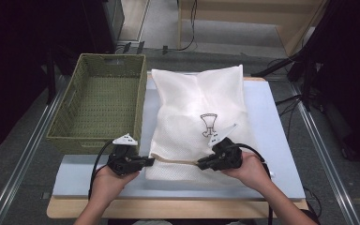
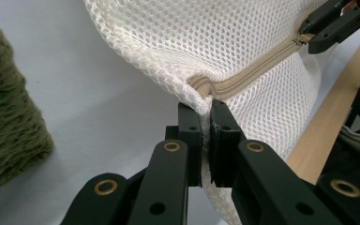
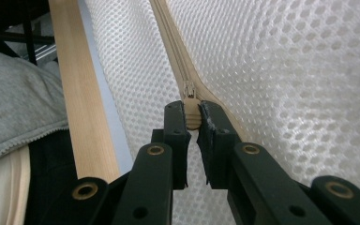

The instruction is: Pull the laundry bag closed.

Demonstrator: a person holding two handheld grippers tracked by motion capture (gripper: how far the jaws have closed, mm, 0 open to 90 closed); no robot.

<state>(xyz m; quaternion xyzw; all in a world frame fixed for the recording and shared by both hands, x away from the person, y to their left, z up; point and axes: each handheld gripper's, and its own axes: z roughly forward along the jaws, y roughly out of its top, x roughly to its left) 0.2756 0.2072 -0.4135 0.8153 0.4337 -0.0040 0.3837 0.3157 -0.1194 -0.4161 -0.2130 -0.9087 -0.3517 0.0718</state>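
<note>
The white mesh laundry bag [image 1: 198, 122] is lying along the surface's near edge. Left gripper [image 1: 149, 161] fingers are clamping its zipper end [image 2: 201, 87]; right gripper [image 1: 201, 164] fingers are pinching the zipper pull [image 3: 191, 108], the beige zipper [image 1: 174, 161] running straight between them.

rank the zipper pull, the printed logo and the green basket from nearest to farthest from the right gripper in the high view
1. zipper pull: pinched in the right gripper, near edge of the mesh bag.
2. printed logo: on the bag, just beyond the gripper.
3. green basket: far left, beside the bag.
</note>
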